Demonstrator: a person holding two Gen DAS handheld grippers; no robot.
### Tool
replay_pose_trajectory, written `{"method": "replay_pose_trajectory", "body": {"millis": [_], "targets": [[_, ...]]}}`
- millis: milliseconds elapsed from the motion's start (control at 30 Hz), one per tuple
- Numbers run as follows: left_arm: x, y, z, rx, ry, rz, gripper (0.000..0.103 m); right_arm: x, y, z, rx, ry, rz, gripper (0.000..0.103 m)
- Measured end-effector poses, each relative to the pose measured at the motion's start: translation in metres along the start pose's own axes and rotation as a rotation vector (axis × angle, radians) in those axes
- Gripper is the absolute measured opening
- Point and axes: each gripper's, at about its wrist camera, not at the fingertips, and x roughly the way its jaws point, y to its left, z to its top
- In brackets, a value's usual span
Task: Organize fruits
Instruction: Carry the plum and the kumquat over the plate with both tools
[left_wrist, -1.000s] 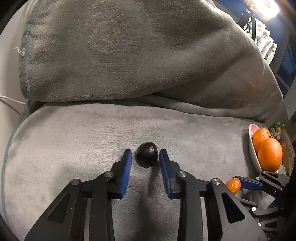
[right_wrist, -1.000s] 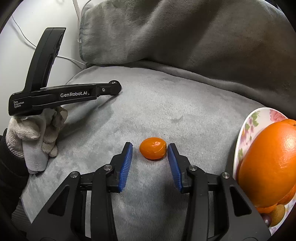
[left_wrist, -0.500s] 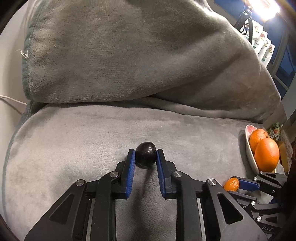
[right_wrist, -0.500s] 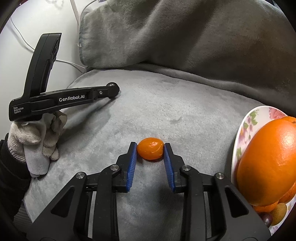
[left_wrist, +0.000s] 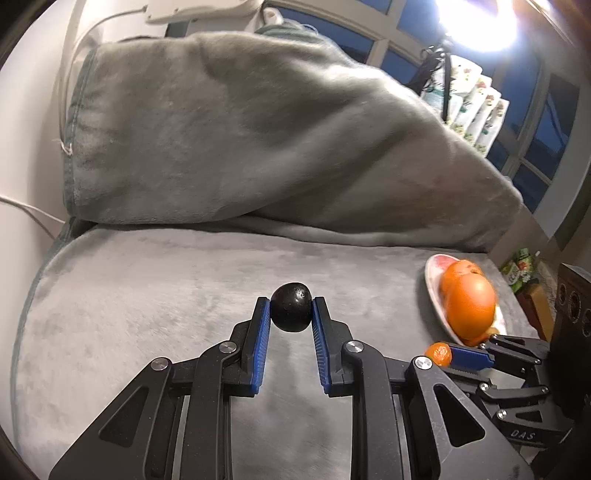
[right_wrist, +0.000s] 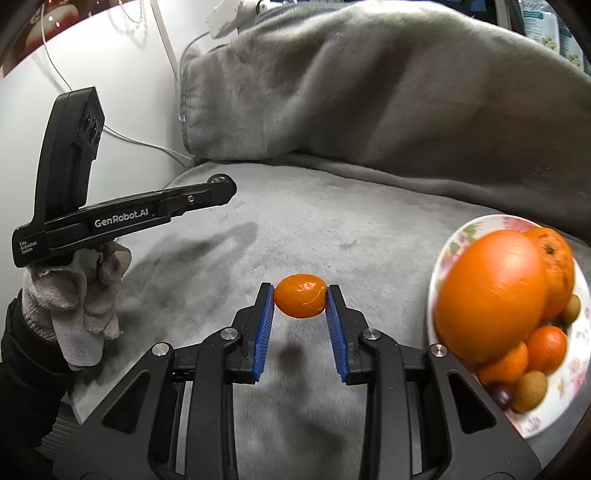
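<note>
Readable in the right wrist view only: "GenRobot.AI" in white along the black body of the left gripper (right_wrist: 221, 188), with smaller print "Data Acquisition System" near its rear end, held up by a gloved left hand (right_wrist: 79, 295) well to the left of the jaws. In the left wrist view, part of "DAS" legible on the right gripper (left_wrist: 441, 354), low and right of the jaws. Left gripper (left_wrist: 291, 314) clamped on a dark round fruit (left_wrist: 291, 311) between the blue pads, above the grey blanket (left_wrist: 147, 295). Right gripper (right_wrist: 300, 301) clamped on a small orange kumquat (right_wrist: 300, 300), lifted, shadow on the blanket beneath. Right of the jaws, a floral plate (right_wrist: 476, 230) heaped with a large orange (right_wrist: 487, 299); smaller fruits shown only here.
</note>
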Motion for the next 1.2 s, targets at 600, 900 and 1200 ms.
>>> {"method": "replay_pose_trajectory", "body": {"millis": [600, 900, 1200], "targets": [[-0.025, -0.054, -0.009, 0.059, -0.042, -0.068, 0.021, -0.056, -0.013, -0.021, 0.028, -0.072, -0.014, 0.030], [-0.025, -0.086, -0.012, 0.096, -0.036, -0.110, 0.021, -0.083, -0.038, -0.032, 0.069, -0.105, -0.054, 0.030], [-0.008, -0.129, -0.013, 0.146, -0.011, -0.175, 0.021, -0.105, -0.075, -0.038, 0.108, -0.123, -0.131, 0.030]]}}
